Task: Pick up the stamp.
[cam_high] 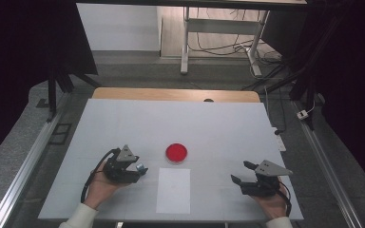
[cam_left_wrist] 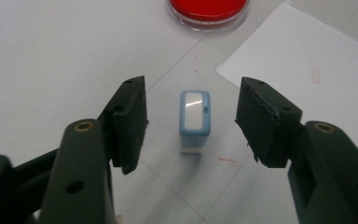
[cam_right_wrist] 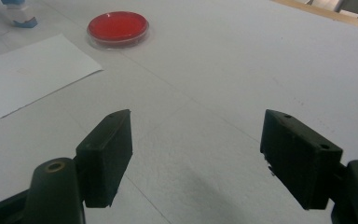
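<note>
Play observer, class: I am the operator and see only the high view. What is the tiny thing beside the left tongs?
Observer: It looks like a small blue stamp with a white top panel, standing upright.
Operator: Do the left tongs grip it yet?
Observer: No. It stands between the open jaws, with a clear gap on each side.
Operator: Is anything marked near it?
Observer: Yes, there is a faint red smear just beside its base.
</note>
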`<state>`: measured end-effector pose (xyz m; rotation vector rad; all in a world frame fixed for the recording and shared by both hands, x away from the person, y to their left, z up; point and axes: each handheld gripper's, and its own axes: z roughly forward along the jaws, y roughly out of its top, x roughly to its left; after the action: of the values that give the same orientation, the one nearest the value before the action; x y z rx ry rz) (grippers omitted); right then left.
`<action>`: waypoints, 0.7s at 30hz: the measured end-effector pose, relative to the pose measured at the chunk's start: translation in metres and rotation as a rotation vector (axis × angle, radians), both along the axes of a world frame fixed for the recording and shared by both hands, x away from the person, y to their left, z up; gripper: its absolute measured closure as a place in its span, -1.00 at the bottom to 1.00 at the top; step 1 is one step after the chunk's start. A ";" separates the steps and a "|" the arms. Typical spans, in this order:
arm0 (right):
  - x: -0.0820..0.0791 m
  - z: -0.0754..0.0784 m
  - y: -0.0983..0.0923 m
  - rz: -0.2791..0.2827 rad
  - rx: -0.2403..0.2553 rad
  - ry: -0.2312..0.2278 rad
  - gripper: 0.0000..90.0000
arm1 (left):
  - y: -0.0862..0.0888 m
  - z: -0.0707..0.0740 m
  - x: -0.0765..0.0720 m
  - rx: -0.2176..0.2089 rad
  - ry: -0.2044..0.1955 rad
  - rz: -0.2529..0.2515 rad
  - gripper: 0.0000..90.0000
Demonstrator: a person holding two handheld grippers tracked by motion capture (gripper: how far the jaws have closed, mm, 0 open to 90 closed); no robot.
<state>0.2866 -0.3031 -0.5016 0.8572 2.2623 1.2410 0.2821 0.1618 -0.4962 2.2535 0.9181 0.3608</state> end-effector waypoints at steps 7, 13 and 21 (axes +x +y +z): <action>-0.001 0.000 -0.001 -0.007 0.000 0.000 -0.45 | 0.000 -0.003 0.000 -0.010 0.004 -0.007 0.16; -0.002 0.001 0.000 0.001 0.002 -0.017 -0.42 | -0.001 -0.005 0.000 -0.005 0.003 -0.010 0.29; -0.002 0.001 -0.001 -0.004 -0.002 -0.013 -0.42 | -0.004 -0.008 0.000 0.024 0.005 -0.016 0.54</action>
<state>0.2843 -0.3039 -0.5006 0.8495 2.2499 1.2397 0.2819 0.1582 -0.5044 2.2831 0.9023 0.3608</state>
